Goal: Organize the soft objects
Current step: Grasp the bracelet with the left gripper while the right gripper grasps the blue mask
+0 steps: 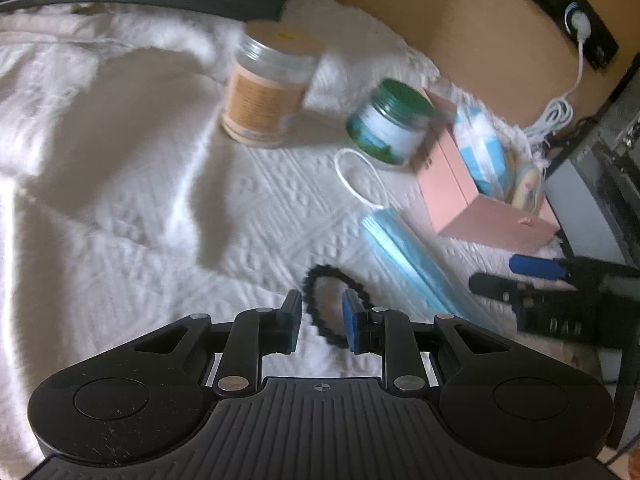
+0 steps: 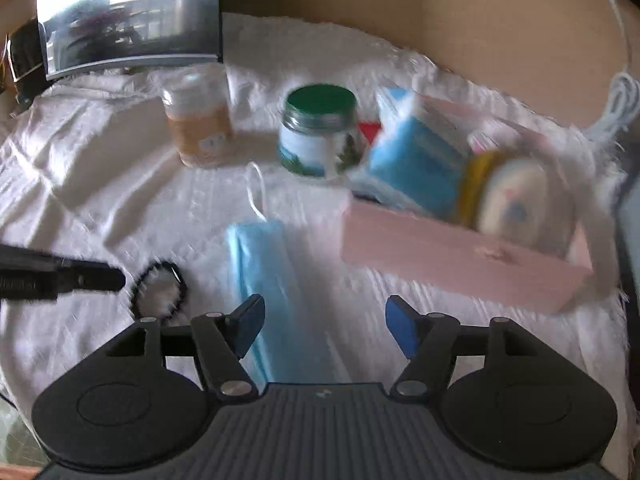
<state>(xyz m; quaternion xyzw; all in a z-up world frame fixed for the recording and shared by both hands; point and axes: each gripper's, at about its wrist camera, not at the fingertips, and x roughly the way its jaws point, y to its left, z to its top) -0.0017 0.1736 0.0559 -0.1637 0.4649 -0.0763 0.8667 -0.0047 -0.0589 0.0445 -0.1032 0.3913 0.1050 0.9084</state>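
A black hair tie [image 1: 320,300] lies on the white cloth [image 1: 140,200], and my left gripper [image 1: 322,320] is open with its fingers straddling one side of the ring. The hair tie also shows in the right wrist view [image 2: 160,290], with a left finger [image 2: 80,278] beside it. A blue face mask [image 1: 412,264] lies next to the tie. My right gripper [image 2: 324,330] is open just above the mask [image 2: 272,300]. A pink box [image 2: 460,256] holds blue packets [image 2: 416,160] and a round puff [image 2: 516,200].
An orange-labelled jar [image 1: 268,88] and a green-lidded jar [image 1: 388,124] stand behind the mask. The pink box [image 1: 472,192] sits at the right. A monitor [image 2: 128,16] stands at the back left, a white cable [image 1: 560,112] at the back right near the wall.
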